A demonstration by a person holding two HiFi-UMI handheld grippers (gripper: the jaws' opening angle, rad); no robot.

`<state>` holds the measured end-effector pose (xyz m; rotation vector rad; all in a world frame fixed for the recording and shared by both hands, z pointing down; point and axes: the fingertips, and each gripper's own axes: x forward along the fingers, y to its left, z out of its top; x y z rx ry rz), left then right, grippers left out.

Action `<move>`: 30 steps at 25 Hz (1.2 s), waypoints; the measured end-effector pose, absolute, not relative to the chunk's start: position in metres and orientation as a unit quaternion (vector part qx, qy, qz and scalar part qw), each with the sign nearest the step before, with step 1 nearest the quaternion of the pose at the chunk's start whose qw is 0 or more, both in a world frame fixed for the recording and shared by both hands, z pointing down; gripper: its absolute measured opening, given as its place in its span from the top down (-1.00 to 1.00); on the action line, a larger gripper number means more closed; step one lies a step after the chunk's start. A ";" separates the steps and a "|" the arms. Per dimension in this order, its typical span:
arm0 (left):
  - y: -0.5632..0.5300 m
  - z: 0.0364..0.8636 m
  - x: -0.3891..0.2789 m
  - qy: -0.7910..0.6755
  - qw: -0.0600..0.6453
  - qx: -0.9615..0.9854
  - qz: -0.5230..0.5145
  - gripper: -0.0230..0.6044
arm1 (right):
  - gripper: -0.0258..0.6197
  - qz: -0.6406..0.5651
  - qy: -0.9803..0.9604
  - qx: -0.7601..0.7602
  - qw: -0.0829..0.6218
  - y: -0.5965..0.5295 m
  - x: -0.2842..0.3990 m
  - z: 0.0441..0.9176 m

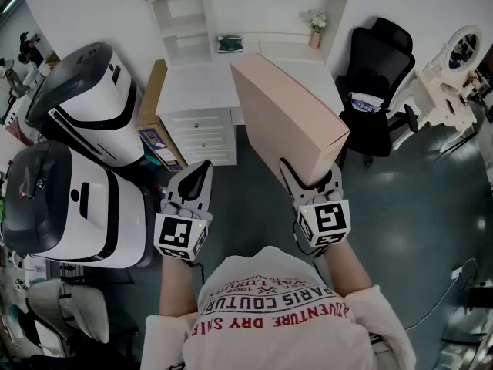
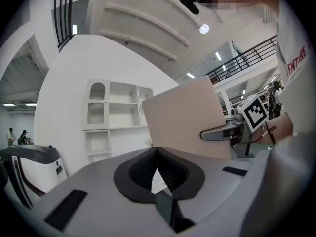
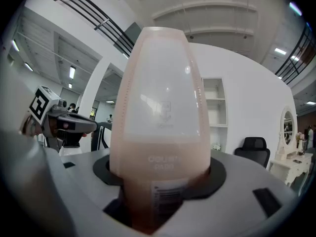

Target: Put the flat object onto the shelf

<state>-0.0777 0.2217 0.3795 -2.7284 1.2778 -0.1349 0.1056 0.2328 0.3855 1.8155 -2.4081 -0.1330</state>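
A flat pink box [image 1: 289, 122] stands on edge above the floor, tilted toward the white shelf unit [image 1: 185, 21] at the far side. My right gripper [image 1: 310, 177] is shut on the box's near end. In the right gripper view the box [image 3: 160, 107] fills the middle and rises between the jaws [image 3: 160, 181]. My left gripper [image 1: 197, 177] hangs to the left of the box, apart from it, shut with nothing in it. In the left gripper view its tips [image 2: 157, 149] meet, with the box [image 2: 187, 122] and the shelf unit [image 2: 121, 107] beyond.
A white desk [image 1: 196, 87] with drawers [image 1: 204, 133] stands under the shelves. Two white-and-black machines [image 1: 85, 106] [image 1: 62, 206] stand at the left, with a cardboard box [image 1: 154, 122] beside them. At the right are a black office chair [image 1: 373, 91] and a white vanity [image 1: 454, 68].
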 end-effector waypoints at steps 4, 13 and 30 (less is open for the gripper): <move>0.224 0.378 -0.078 0.417 0.049 -0.907 -0.027 0.88 | -0.04 -0.042 -0.795 0.602 0.059 0.233 0.106 0.386; 0.225 0.378 -0.089 0.415 0.041 -0.909 -0.020 0.88 | -0.05 -0.025 -0.790 0.610 0.057 0.230 0.099 0.391; 0.170 0.407 -0.142 0.458 0.036 -0.886 -0.059 0.88 | -0.04 -0.009 -0.788 0.613 0.063 0.159 0.083 0.402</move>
